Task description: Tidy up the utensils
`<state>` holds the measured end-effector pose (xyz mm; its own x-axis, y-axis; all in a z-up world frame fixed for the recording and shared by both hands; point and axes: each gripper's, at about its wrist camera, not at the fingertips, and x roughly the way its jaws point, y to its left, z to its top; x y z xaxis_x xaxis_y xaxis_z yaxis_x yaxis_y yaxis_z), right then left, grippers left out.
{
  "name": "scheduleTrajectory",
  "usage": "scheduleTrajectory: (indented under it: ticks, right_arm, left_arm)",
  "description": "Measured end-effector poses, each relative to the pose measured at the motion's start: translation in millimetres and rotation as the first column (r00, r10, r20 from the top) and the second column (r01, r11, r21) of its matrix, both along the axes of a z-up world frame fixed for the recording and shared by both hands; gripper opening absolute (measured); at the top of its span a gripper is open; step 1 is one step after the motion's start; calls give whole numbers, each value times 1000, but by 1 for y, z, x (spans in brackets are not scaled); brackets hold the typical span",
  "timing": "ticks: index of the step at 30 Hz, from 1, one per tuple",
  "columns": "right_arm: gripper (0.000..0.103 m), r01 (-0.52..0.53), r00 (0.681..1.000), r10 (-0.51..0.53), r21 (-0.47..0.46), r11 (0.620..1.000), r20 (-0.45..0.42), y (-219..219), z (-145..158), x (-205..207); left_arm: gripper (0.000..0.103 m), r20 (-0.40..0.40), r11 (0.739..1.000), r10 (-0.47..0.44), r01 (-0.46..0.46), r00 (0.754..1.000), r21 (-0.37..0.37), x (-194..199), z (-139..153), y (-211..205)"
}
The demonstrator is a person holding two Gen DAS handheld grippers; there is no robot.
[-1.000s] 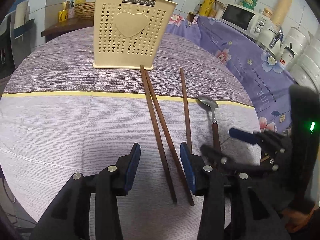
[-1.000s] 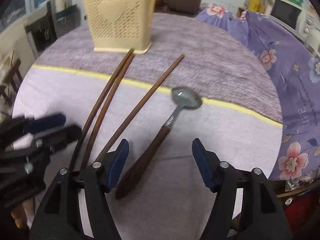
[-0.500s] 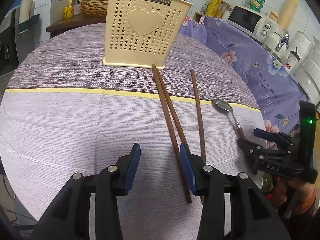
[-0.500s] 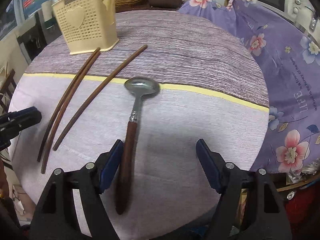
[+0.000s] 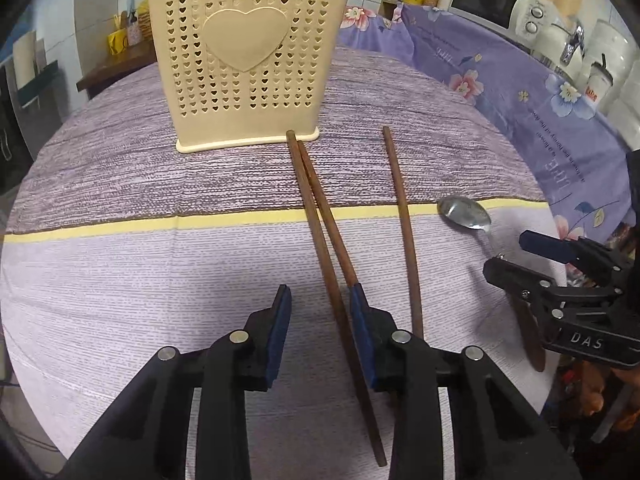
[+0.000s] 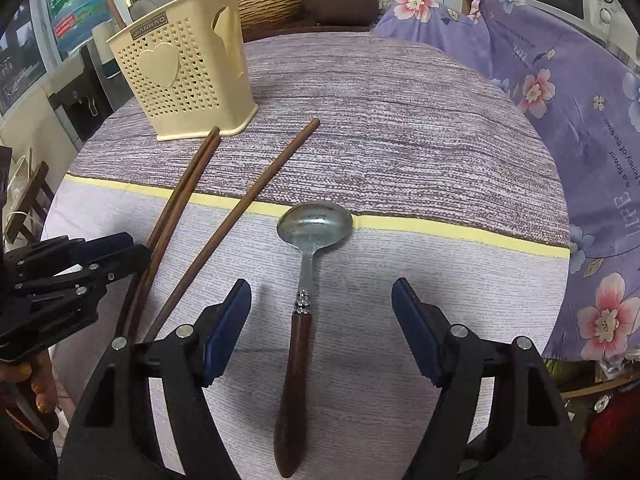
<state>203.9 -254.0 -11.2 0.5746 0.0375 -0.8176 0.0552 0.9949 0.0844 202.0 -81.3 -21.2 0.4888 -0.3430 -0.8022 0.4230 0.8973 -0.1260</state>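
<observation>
Spoon point(image 6: 302, 312) had a shiny dimpled steel bowl and dark wood handle, lying between the right gripper point(image 6: 320, 328)'s spread jaws; left gripper point(image 5: 320, 332) gaped too.

3 chopsticks point(image 5: 320, 216) lie before the holder point(image 5: 248, 60); the spoon point(image 6: 306, 280) lies to their right.

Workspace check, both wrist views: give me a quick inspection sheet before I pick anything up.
Surface: round table under a purple striped cloth with a yellow band.
Job's things: cream holder upright at the far side; three chopsticks flat, two touching as a pair, one apart; spoon flat, bowl toward the holder.
Clutter: nothing seen on the table.
Grippers: left gripper open, the pair's nearer chopstick between its fingers; right gripper open, straddling the spoon handle.
Cables: nothing seen.
Surroundings: floral cloth and microwave on the right.
</observation>
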Motion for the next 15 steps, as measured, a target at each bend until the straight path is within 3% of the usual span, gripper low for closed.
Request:
scheduleTrajectory:
  ticks: [6, 10, 15]
  right_arm:
    - [73, 6, 1000, -7, -18, 1000, -8, -1, -3, 6]
    - [73, 1, 1000, -2, -27, 1000, -25, 2, -5, 14]
    - [73, -2, 999, 1, -27, 1000, -43, 2, -5, 26]
  left_arm:
    - [29, 3, 999, -3, 2, 1000, 50, 5, 1, -4]
    - [28, 10, 995, -20, 19, 1000, 101, 28, 1, -13]
    - [27, -31, 996, -7, 10, 1000, 88, 71, 3, -16]
